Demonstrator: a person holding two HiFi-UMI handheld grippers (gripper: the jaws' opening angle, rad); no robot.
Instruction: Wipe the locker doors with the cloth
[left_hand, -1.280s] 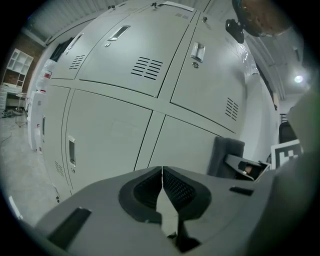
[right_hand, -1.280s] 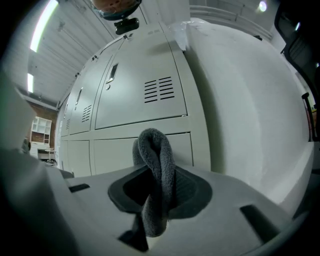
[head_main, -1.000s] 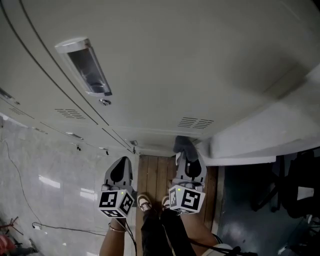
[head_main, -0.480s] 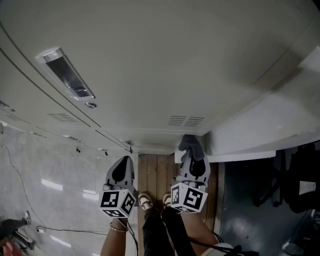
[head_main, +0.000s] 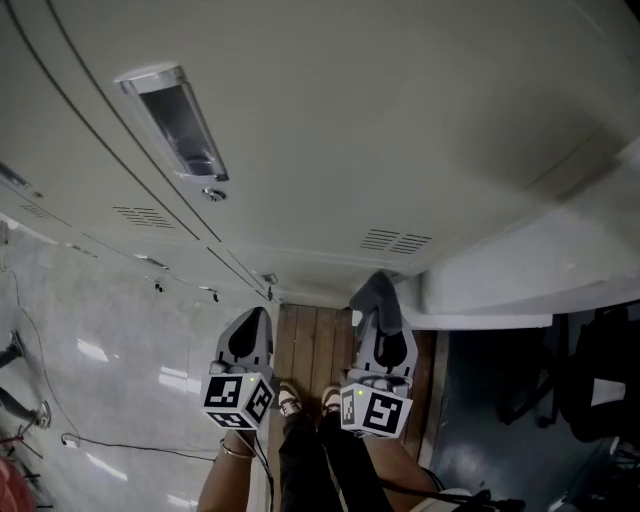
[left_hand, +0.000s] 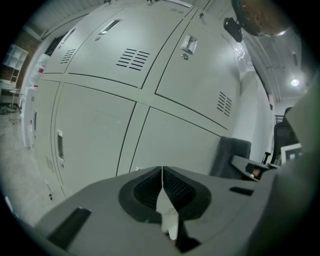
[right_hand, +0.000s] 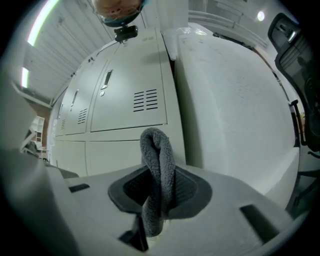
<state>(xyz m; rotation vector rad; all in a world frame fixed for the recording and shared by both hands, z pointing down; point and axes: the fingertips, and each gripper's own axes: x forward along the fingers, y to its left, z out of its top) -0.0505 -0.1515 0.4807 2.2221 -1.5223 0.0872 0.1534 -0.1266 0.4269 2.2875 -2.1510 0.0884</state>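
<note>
Right claw (head_main: 377, 318), pointing at the locker doors (head_main: 330, 130), clamps the cloth (head_main: 377, 291).

Wooden plank floor (head_main: 312, 345) at the foot of the lockers, bearing the person's two shoes (head_main: 290, 403) side by side. Left of it, glossy pale floor (head_main: 110, 385) with a thin cable (head_main: 66, 438) lying on it.

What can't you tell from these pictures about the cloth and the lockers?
- Whether the cloth touches the locker door: right gripper view, its own fold hides the contact.
- Cloth's full size: right gripper view, the right hand-held gripper covers its lower end.
- Dirt on the door: too faint in every view.
</note>
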